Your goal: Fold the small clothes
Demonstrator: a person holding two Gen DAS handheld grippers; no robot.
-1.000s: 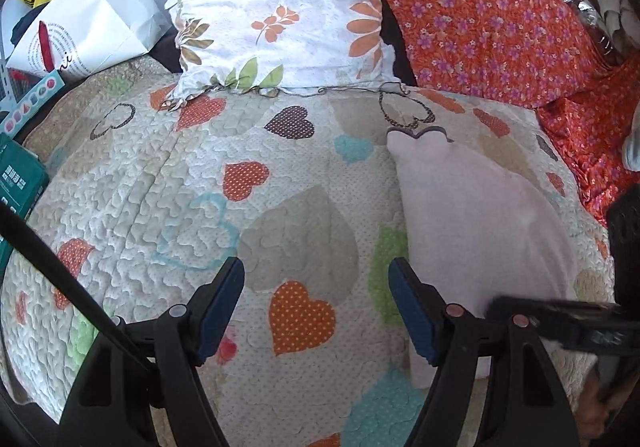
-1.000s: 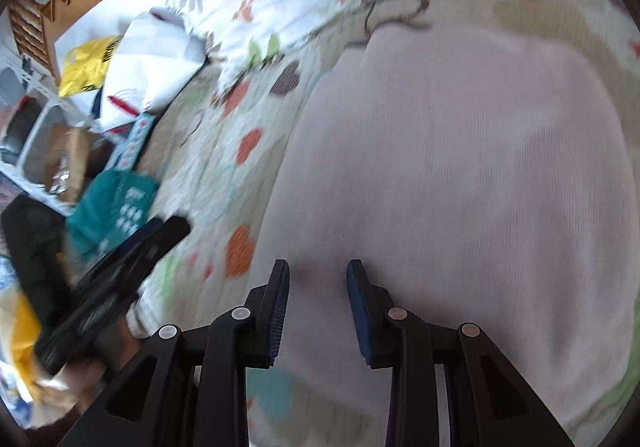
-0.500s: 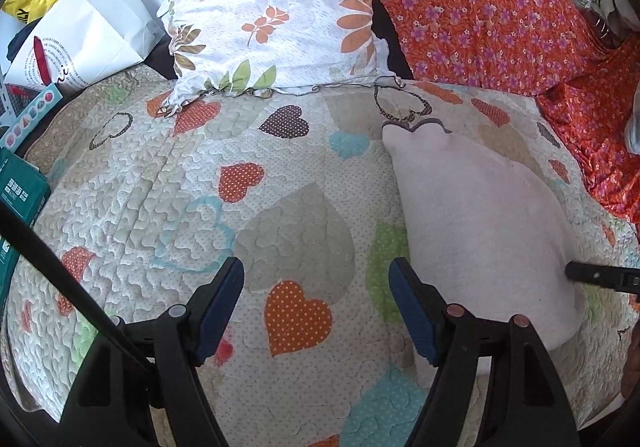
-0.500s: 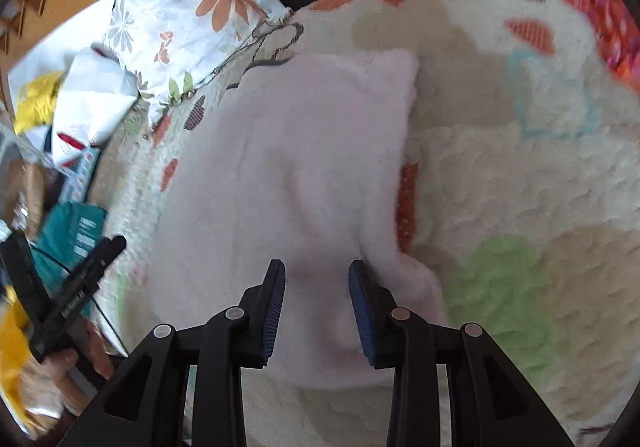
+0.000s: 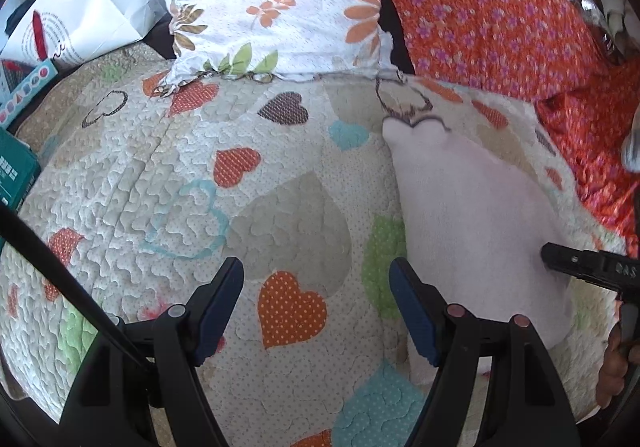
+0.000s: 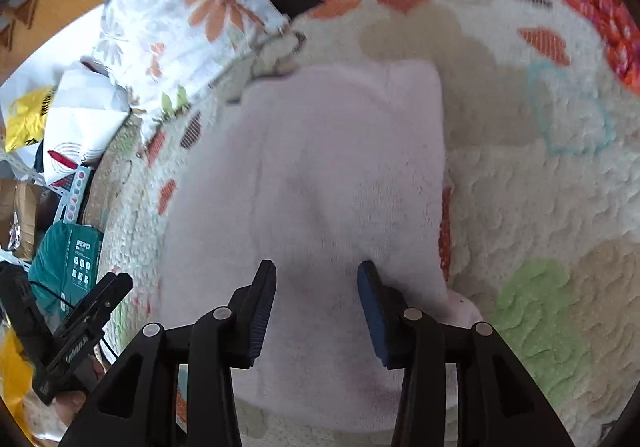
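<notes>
Pale pink garment (image 6: 340, 175) is lying flat on the heart quilt (image 5: 192, 183), at twelve o'clock of the opening, empty right tongs (image 6: 316, 303); left tongs (image 5: 316, 311), spread and empty, are hovering with it at three o'clock.

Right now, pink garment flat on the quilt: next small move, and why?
Probably lift the right gripper clear: its jaws are opening with nothing pinched, and the pink garment lies flat on the quilt. The left gripper hangs open beside it.

The pale pink garment (image 6: 340, 167) is soft, matt, fuzzy cloth. The heart-print quilt (image 5: 200, 207) is stitched, puckered fabric. The gripper fingers (image 6: 260, 311) look like matt black plastic.
</notes>
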